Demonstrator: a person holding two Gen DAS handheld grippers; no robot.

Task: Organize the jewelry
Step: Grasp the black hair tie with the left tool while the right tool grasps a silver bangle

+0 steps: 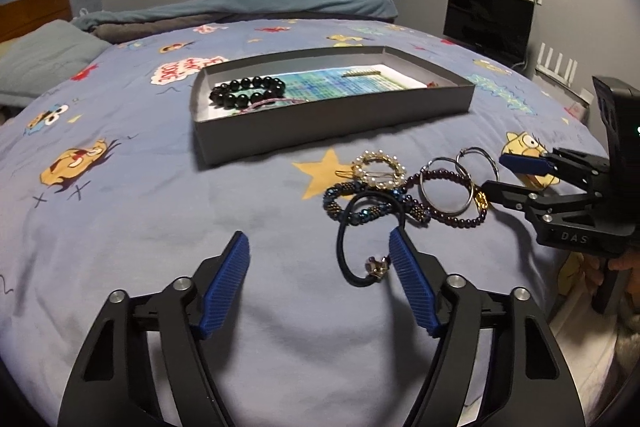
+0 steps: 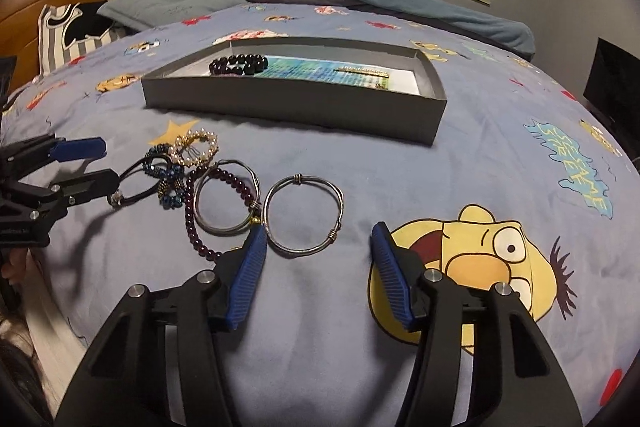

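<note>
A: What do your fingers have?

B: Nothing. My left gripper (image 1: 320, 253) is released; its fingers (image 1: 412, 287) stand apart over the bed (image 1: 120, 227). The right-hand pad sits just beside a black hair tie (image 1: 360, 227) with a small metal charm, which lies mostly between the pads. No pad presses on it.

A: And the other hand?

B: The right gripper (image 2: 318, 247) is released too. A silver bangle (image 2: 304, 213) lies on the sheet between its fingers (image 2: 250, 275), closer to the left pad, which looks to touch the rim or nearly so; I cannot tell which. That pad also covers the end of a purple bead bracelet (image 2: 192, 211).

A: What lies beyond?

B: A second silver bangle (image 2: 226, 199) overlaps the purple beads. Past it, in a heap, are a blue beaded piece (image 2: 168, 183) and a pearl hair clip (image 2: 196, 147), both by the hair tie.

A: The box?

B: The grey box (image 2: 296, 103) sits open on the bed, beyond the heap and apart from it. Inside, a black bead bracelet (image 1: 248, 91) rests at the left end, a thin gold bar (image 2: 362, 70) toward the right, on a blue-green card.
</note>
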